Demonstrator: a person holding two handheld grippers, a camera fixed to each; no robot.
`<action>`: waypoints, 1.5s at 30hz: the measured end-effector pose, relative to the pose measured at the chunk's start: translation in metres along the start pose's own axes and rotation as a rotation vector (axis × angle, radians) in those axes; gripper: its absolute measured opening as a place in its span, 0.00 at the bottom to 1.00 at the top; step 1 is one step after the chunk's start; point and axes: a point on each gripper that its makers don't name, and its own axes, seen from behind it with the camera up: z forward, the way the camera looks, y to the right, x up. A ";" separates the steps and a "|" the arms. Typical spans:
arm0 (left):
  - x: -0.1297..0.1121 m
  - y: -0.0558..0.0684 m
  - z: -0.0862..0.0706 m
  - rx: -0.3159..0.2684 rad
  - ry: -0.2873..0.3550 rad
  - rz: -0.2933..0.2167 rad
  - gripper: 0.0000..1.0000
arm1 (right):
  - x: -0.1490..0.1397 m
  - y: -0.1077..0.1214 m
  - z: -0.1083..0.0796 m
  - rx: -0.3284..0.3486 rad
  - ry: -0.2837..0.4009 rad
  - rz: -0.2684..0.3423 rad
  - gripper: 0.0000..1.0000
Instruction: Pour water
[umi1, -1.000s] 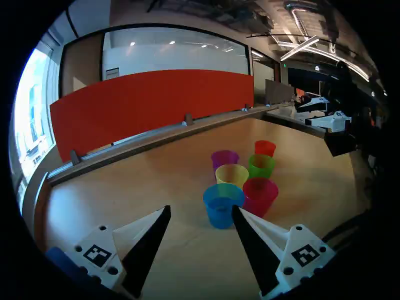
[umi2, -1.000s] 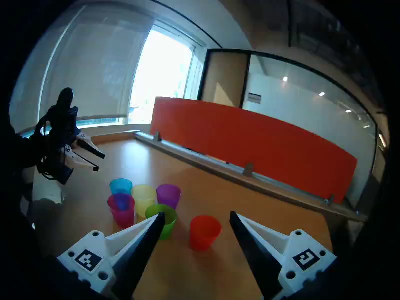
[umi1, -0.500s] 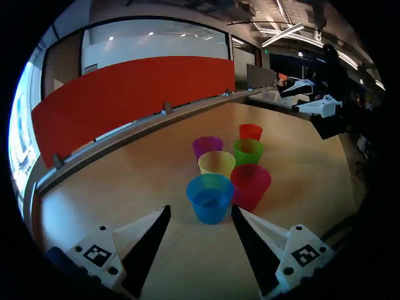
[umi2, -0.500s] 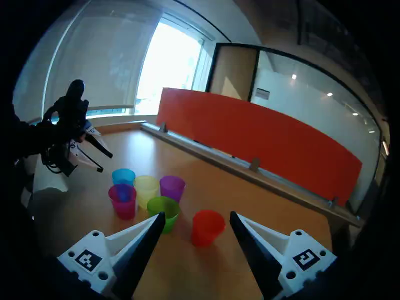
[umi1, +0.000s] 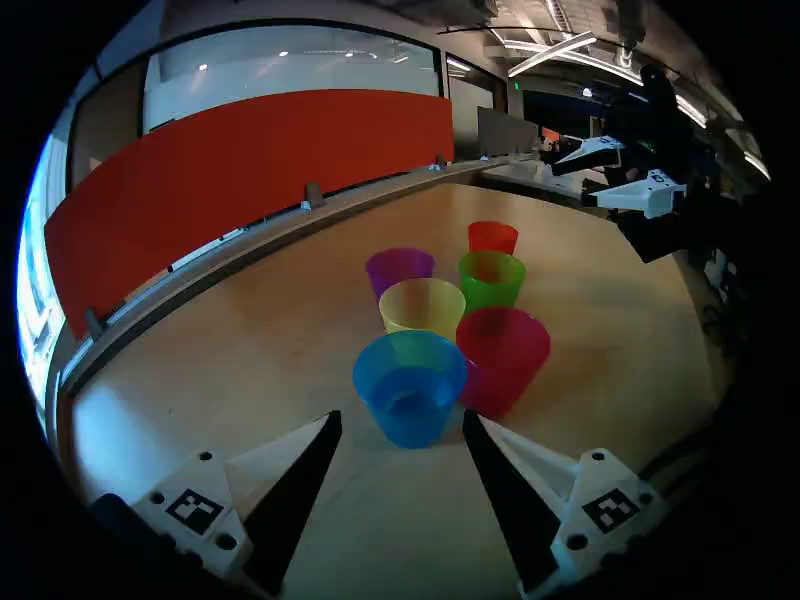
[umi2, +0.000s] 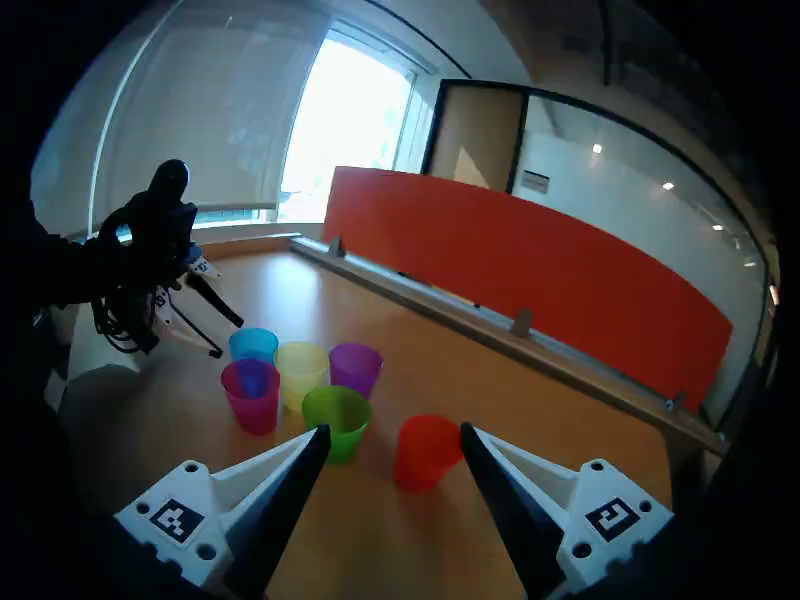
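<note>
The left gripper (umi1: 400, 416) gapes, released, near the blue cup (umi1: 410, 390) — holding nothing. The right gripper (umi2: 394, 430), jaws apart, faces the red cup (umi2: 428, 452).

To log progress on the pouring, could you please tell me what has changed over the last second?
The left gripper has moved in on the blue cup, which now sits just ahead of its open fingertips. The right gripper has advanced toward the red cup likewise. Nothing was gripped; both grippers stay open, and no cup has shifted.
</note>
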 end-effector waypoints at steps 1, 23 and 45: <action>0.000 -0.001 0.002 -0.001 0.000 -0.001 0.90 | 0.000 0.000 0.001 0.001 -0.001 0.000 1.00; 0.007 0.003 0.032 -0.069 -0.015 0.033 0.90 | -0.007 -0.009 0.015 0.025 -0.021 -0.005 1.00; 0.013 0.005 0.042 -0.083 -0.010 0.039 0.90 | -0.017 -0.013 0.016 0.030 -0.031 -0.003 1.00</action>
